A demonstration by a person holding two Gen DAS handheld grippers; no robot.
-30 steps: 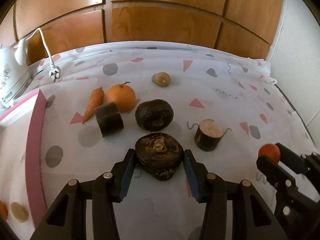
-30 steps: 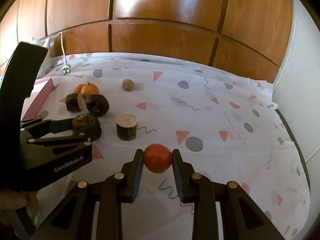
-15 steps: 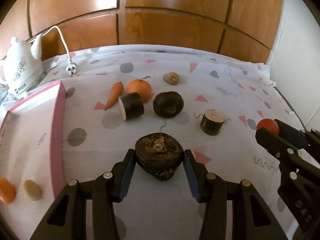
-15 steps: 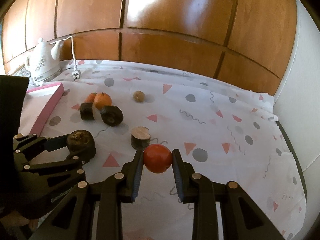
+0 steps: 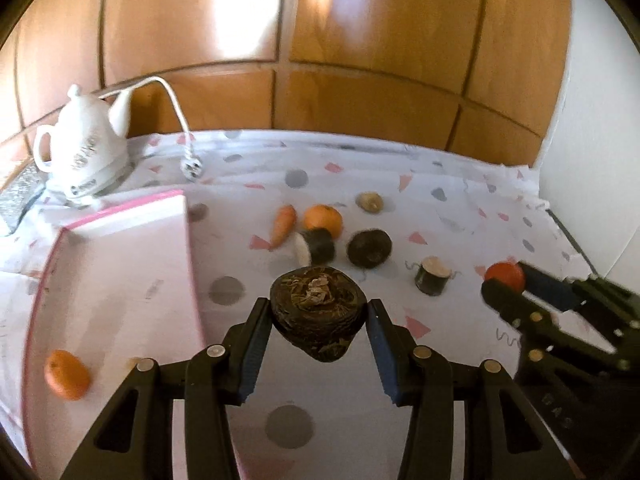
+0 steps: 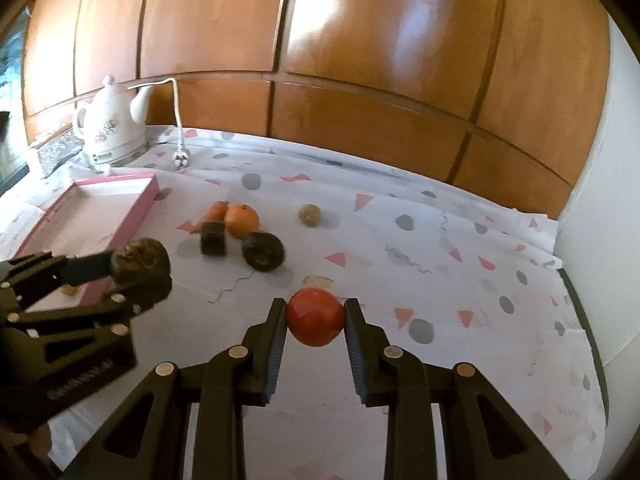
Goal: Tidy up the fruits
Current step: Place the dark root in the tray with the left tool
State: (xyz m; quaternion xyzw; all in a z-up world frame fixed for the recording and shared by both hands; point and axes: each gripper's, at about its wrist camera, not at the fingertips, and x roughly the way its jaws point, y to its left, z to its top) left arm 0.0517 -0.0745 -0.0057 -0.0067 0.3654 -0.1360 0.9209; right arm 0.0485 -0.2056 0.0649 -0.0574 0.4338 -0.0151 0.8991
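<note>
My left gripper (image 5: 318, 320) is shut on a dark brown rough fruit (image 5: 318, 312) and holds it above the cloth, just right of the pink tray (image 5: 120, 280). My right gripper (image 6: 316, 318) is shut on a red tomato (image 6: 316, 316), also lifted; it shows in the left wrist view (image 5: 505, 276) at the right. On the cloth lie a carrot (image 5: 283, 224), an orange (image 5: 323, 220), a dark cylinder piece (image 5: 316, 246), a dark round fruit (image 5: 369, 248), a small stump piece (image 5: 431, 280) and a small brown fruit (image 5: 370, 202). The tray holds an orange fruit (image 5: 66, 374).
A white kettle (image 5: 86, 152) with its cord and plug (image 5: 191, 166) stands at the back left behind the tray. A wooden panel wall closes the back. A white wall (image 6: 600, 240) borders the table's right edge.
Both grippers have risen and pulled back with their fruits held. The left gripper has shifted left toward the pink tray; the kettle and more of the tray have come into view.
</note>
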